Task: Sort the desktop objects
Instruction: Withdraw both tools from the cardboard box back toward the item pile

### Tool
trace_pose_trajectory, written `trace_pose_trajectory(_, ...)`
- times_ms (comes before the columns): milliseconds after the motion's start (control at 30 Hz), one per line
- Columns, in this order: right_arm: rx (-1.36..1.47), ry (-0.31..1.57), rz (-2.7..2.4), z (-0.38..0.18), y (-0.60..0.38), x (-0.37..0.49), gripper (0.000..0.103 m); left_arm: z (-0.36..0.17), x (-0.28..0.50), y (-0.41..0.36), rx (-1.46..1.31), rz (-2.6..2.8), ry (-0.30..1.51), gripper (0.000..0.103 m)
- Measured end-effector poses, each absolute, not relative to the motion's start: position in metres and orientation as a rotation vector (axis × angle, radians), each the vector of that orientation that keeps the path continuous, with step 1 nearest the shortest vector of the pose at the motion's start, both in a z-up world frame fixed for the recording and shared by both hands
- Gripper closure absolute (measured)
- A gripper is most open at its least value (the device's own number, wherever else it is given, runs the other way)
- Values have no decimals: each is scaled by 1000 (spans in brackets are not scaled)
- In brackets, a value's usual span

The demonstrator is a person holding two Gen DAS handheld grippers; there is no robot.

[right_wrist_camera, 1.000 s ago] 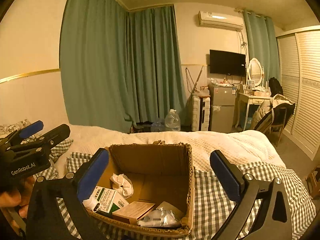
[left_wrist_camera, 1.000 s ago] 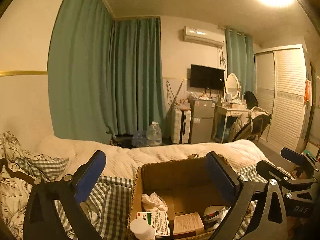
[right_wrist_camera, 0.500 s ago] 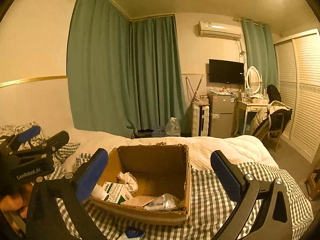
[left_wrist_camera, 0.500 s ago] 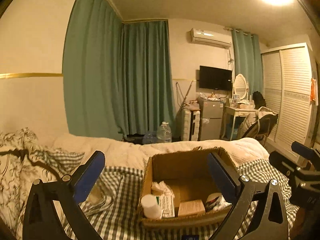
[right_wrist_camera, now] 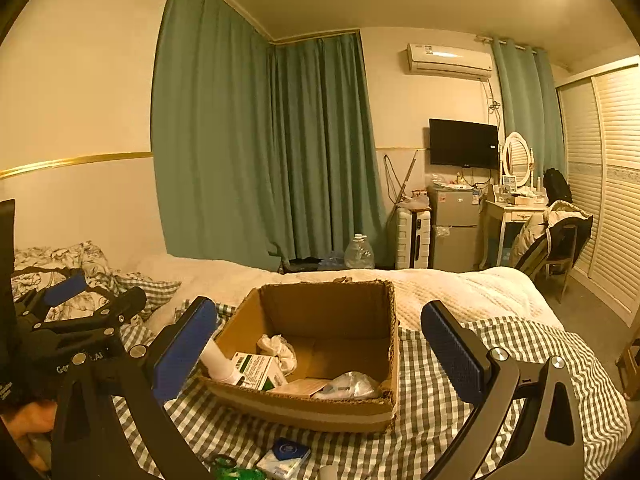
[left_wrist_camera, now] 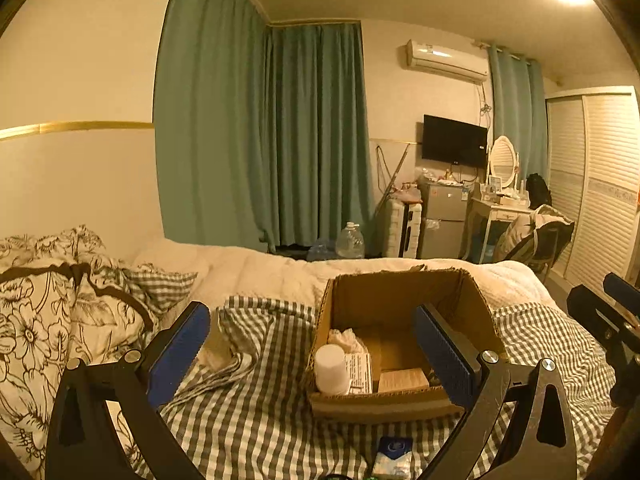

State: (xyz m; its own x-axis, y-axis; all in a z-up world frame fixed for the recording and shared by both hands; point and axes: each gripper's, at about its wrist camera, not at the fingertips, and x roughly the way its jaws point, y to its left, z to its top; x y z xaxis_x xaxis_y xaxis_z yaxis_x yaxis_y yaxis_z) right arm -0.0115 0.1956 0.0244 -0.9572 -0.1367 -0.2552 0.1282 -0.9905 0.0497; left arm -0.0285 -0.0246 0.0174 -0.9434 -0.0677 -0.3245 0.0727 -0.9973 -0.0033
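An open cardboard box sits on the checked bed cover. Inside lie a white bottle, a green-and-white medicine carton, crumpled tissue, a flat tan packet and a clear plastic wrapper. A small blue-and-white packet lies on the cover in front of the box, beside a green item. My left gripper is open and empty, held back from the box. My right gripper is open and empty too. Each gripper shows at the edge of the other's view.
Floral pillows lie at the left. A white blanket covers the far bed. Beyond stand green curtains, a water jug, a small fridge, a dressing table and a chair.
Both grippers have pulled back and up from the box, so more checked cover and the blue-and-white packet in front have come into view. Both stay open.
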Motion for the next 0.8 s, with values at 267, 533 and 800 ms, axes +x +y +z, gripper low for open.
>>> trace_pose_trajectory(267,459,-48,-2970,12,193,-9,0,6,-30,-29,592,-3039,28,0)
trace_pose_trajectory(533,554,-41,-2961,-12,195,-17,0,-21,-44,-30,728,-3040,-8,0)
trace_pose_trajectory(800,667,-51,-2944,-40,201,-28,0,-63,-59,-22,967,-3044,-77,1)
